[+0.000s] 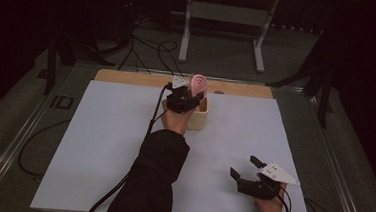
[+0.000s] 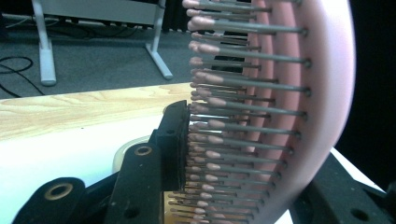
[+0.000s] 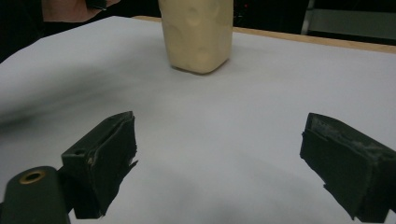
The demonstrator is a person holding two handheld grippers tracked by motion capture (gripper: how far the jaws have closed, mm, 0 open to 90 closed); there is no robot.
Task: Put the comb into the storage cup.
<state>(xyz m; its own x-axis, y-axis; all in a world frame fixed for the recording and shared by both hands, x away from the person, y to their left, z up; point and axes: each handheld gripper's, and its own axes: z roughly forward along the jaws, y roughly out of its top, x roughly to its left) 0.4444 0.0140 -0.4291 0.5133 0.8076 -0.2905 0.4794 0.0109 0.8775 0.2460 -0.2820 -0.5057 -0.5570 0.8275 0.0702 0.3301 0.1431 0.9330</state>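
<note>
The left hand-held gripper [image 1: 189, 97] sits at about twelve o'clock from the middle of the white-covered surface [image 1: 98, 145], clenched on a pink hairbrush [image 1: 199, 83]. The left gripper view shows one black pad pressed against the bristle tips while the other jaw backs the pink head [image 2: 299, 93], so the hold goes through the springy pins rather than onto a solid part. The brush stands upright over the cream box [image 1: 201, 118], which rests just below the wooden strip at the far edge. Whether the brush already touches the inside of the box cannot be told.

The right hand-held gripper [image 1: 245, 169] lies at about four o'clock, well apart from the box, its jaws spread wide and holding nothing; its own view looks across bare paper toward the box [image 3: 198, 35].

The main risk is probably the bristle grip: the pins may flex and let the brush twist or slide out early. With nothing steadying the box, a skewed brush could catch its rim and tip or push it.
</note>
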